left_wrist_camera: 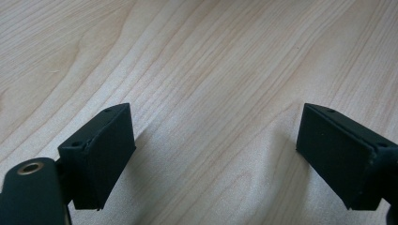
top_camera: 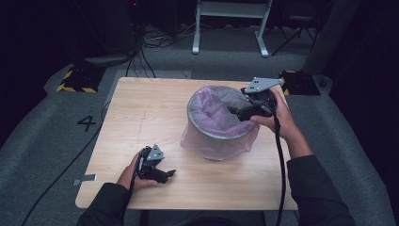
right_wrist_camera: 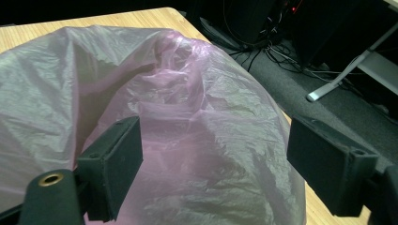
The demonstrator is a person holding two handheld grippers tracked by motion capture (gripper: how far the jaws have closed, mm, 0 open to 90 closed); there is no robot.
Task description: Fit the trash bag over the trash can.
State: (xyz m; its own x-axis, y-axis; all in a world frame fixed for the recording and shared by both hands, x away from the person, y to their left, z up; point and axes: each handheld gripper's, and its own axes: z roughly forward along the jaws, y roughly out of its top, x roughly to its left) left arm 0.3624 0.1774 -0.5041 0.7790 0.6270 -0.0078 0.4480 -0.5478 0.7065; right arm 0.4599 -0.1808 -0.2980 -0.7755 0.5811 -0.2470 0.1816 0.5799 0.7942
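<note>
A round grey bin (top_camera: pixel 221 133) stands on the wooden table (top_camera: pixel 141 108), lined with a thin pink plastic bag (top_camera: pixel 214 106) whose edge drapes over the rim and down the outside. My right gripper (top_camera: pixel 235 112) is held over the bin's right rim, jaws open, with nothing between them. In the right gripper view the crumpled pink bag (right_wrist_camera: pixel 187 112) billows up between and beyond the open right gripper (right_wrist_camera: pixel 213 168). My left gripper (top_camera: pixel 168 174) rests low near the table's front edge, open and empty; in its own view, the left gripper (left_wrist_camera: pixel 213 157) has just bare wood between its jaws.
The table sits on grey carpet. Yellow-black striped blocks (top_camera: pixel 77 80) lie beyond its far corners, with cables (top_camera: pixel 141 56) and a white frame's legs (top_camera: pixel 230 28) behind. A dark post (top_camera: pixel 324 42) rises at the far right. The table's left half (top_camera: pixel 136 127) is bare wood.
</note>
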